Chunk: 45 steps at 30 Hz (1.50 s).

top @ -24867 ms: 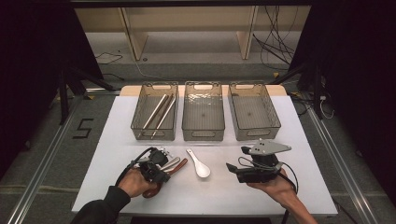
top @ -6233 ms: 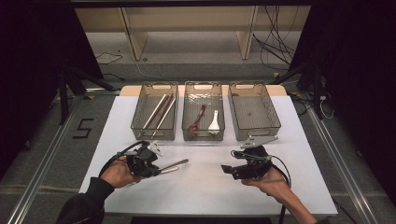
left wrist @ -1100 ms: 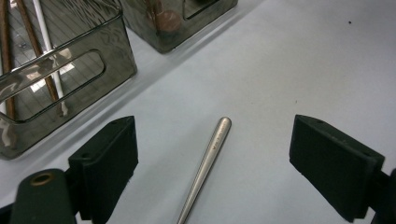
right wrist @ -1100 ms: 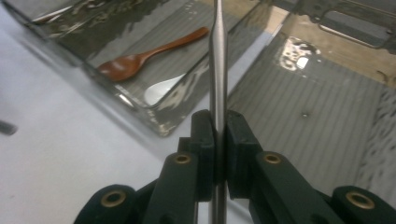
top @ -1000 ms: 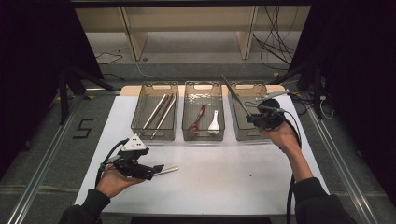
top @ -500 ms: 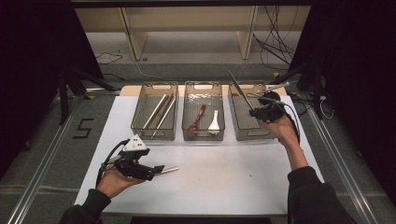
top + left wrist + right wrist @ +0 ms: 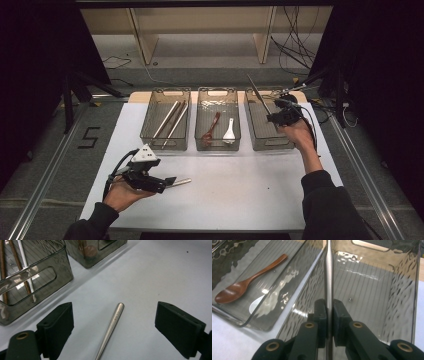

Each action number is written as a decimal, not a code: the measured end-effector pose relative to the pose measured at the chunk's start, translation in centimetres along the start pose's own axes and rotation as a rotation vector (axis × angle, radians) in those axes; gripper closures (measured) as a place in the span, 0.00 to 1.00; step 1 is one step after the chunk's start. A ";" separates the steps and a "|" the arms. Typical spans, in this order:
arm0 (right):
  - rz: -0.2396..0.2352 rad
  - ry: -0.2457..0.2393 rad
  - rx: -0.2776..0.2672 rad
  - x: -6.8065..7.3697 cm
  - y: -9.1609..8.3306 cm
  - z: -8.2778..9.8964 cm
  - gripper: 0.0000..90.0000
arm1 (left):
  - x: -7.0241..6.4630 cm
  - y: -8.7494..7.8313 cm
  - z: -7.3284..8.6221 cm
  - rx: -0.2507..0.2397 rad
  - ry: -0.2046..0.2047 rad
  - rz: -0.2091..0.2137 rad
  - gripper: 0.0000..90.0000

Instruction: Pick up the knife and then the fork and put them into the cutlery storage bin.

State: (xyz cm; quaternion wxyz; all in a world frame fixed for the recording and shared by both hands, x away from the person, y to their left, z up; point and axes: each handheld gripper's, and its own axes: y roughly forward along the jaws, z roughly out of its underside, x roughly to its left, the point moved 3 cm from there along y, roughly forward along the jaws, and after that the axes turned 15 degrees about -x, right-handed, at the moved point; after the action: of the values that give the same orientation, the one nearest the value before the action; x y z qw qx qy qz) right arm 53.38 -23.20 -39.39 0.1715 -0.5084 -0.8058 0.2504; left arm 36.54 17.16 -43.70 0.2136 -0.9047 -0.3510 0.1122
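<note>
The white table [image 7: 240, 195] carries three clear bins in a row: left bin [image 7: 165, 120], middle bin [image 7: 217, 120], right bin [image 7: 267, 135]. A metal utensil [image 7: 111, 327] lies on the bare top nearer the person.

I see a white counter [image 7: 240, 195] with three smoked clear bins in a row at its far side. Left bin [image 7: 148, 134] holds long chopsticks [image 7: 170, 120], metal and brown, lying lengthwise. Middle bin [image 7: 200, 127] holds a brown wooden spoon [image 7: 212, 127] and a white ceramic spoon [image 7: 229, 131], side by side. Loose cables [image 7: 295, 47] on the floor past the counter. A "5" mark [image 7: 89, 137] on the floor at left.
</note>
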 end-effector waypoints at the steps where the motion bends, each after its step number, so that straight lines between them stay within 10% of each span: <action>1: 0.001 0.004 0.001 0.0 0.1 0.0 0.94 | 0.0 0.0 0.0 0.003 0.000 0.000 0.17; 23: 0.085 0.065 0.094 -0.6 2.6 1.0 0.93 | 0.1 -0.1 0.0 0.006 -0.001 -0.001 0.17; 27: 0.048 0.066 0.092 0.0 2.6 0.8 0.74 | 0.2 0.0 0.1 0.014 -0.003 0.000 0.16; 45: -0.114 -0.028 -0.046 2.9 -2.1 0.2 0.44 | 0.4 0.1 0.4 0.049 -0.008 -0.006 0.17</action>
State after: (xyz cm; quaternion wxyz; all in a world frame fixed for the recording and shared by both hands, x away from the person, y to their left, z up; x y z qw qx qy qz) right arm 50.48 -21.37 -38.29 0.1625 -0.4620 -0.8413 0.2290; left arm 36.78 17.44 -44.10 0.2346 -0.8978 -0.3516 0.1236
